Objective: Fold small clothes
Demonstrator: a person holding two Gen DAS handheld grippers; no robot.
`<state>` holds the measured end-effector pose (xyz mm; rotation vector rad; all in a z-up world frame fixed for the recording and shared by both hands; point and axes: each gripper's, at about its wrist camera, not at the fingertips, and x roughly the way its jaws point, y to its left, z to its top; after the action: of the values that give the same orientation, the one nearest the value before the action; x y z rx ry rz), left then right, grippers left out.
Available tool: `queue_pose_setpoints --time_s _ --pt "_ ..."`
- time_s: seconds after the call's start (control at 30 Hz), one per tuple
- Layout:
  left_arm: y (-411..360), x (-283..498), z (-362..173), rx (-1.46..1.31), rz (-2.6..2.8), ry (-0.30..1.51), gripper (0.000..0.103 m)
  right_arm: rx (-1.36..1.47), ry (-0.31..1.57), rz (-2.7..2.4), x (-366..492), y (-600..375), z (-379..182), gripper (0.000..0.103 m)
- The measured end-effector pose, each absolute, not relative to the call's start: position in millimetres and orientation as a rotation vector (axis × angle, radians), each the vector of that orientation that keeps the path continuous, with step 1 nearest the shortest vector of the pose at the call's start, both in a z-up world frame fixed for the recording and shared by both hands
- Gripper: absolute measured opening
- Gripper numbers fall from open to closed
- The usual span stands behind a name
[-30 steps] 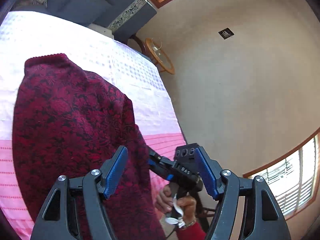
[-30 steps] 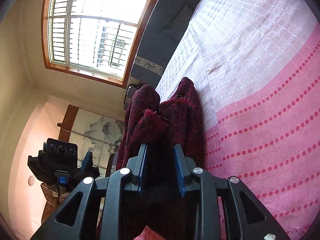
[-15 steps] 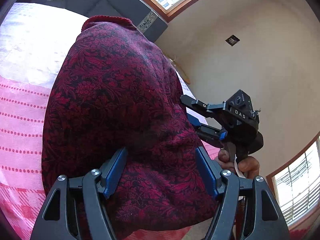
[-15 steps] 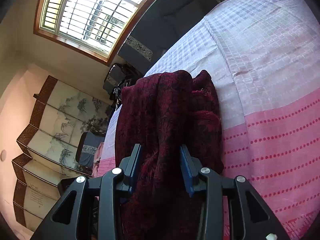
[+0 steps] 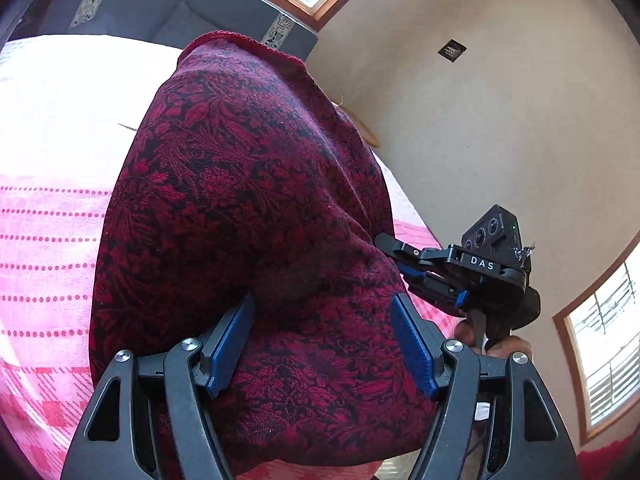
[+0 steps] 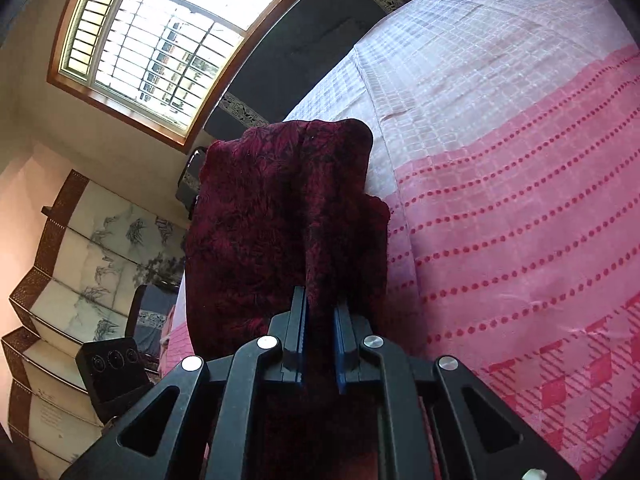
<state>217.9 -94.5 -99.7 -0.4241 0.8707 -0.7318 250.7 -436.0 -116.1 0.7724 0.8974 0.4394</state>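
Around the work, a bed is filling most of both views, its cover (image 6: 500, 208) running from pale white checks at the far end to pink rows of red dots nearer the cameras. A dark headboard (image 5: 168, 4) with patterned trim is standing at the far end, under a barred window (image 6: 156, 44) in a wooden frame. A painted folding screen (image 6: 68, 280) is standing by the left wall in the right wrist view. A second window (image 5: 608, 344) is showing at the right edge of the left wrist view.

The dark red patterned garment (image 5: 248, 216) is lying on the bedcover with its long axis running away from both cameras toward the headboard, its ribbed hem at the far end. In the right wrist view it is bunching into upright folds that are blocking the bed behind them.

The left gripper (image 5: 324, 344) is tilting downward over the near part of the cloth, its blue pads standing wide apart on either side of a mound of fabric; whether they are pressing on it I cannot tell. The right gripper (image 6: 320, 344) is also angling downward, and its jaws have just been closing, now pinching a fold of the garment between them. A hand (image 5: 492, 340) is gripping its handle.
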Motion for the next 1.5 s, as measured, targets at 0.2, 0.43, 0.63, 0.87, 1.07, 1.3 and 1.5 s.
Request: queue_pose_setpoints --time_s 0.2,0.43,0.63,0.87,1.07,1.3,1.5 --pt "-95.2 220.3 -105.4 -0.426 -0.733 0.876 0.071 0.757 0.868 0.397 247.0 -439.7 -98.6 0.022" --pt "-79.9 201.8 -118.9 -0.412 -0.728 0.865 0.071 0.781 0.890 0.385 264.1 -454.9 -93.7 0.066" --pt "-82.4 193.7 -117.6 -0.400 -0.697 0.824 0.071 0.623 0.943 0.393 295.5 -418.5 -87.7 0.016" --pt "-42.5 197.5 -122.2 -0.629 -0.631 0.740 0.072 0.565 0.721 0.612 322.1 -364.2 -27.9 0.013" --pt "-37.9 215.1 -127.9 -0.669 -0.582 0.742 0.072 0.718 0.690 0.605 368.3 -369.1 -65.2 0.012" --pt "-57.3 205.5 -137.6 -0.487 -0.600 0.735 0.072 0.770 0.813 0.552 363.7 -416.7 -117.1 0.023" --pt "-47.0 201.4 -144.6 -0.522 -0.595 0.726 0.072 0.605 0.795 0.628 322.5 -417.3 -64.6 0.031"
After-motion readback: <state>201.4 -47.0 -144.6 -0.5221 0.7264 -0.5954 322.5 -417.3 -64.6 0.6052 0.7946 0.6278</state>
